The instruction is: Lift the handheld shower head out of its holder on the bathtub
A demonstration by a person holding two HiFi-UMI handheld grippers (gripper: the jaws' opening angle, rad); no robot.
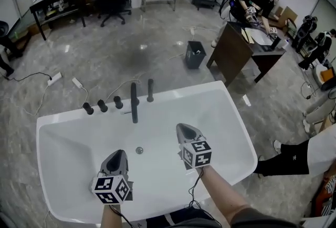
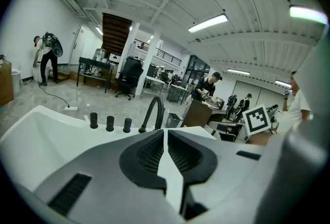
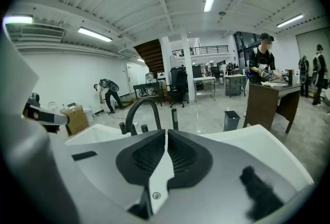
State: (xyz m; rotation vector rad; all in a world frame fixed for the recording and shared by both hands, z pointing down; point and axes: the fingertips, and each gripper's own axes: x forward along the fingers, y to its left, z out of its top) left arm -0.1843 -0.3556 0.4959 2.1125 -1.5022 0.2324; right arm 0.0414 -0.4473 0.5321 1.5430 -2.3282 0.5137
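Hardware along the far rim is what matters here. The slim black rod-shaped handheld shower head (image 1: 150,90) stands upright in its holder on the rim of the white oval bathtub (image 1: 231,116). It is just right of the tall black curved spout (image 1: 134,103) and well right of the three short black round knobs (image 1: 102,105). In your right gripper view the handheld shower head (image 3: 174,117) reads as a thin straight post beside the spout's arch.

Both your tools hang over the tub basin, well short of that rim. Your left gripper (image 1: 118,154) has its jaws pressed together with nothing between them. Your right gripper (image 1: 184,128), the nearer of the two to the fixture, is likewise closed and empty (so the jaws must spread before anything else).

Expect the wand to be stiff and fairly light, with a smooth dark finish that is probably slippery under the pads. A hose likely trails below it, though none is visible, and it would add drag as the wand comes up. Take hold across the narrow shaft on its exposed upper part, clear of the holder, with the pads square to the rod. Squeeze firmly, since a thin round shaft can roll or slide in the grip. Pull straight up along its axis, because tilting could bind it in the holder.
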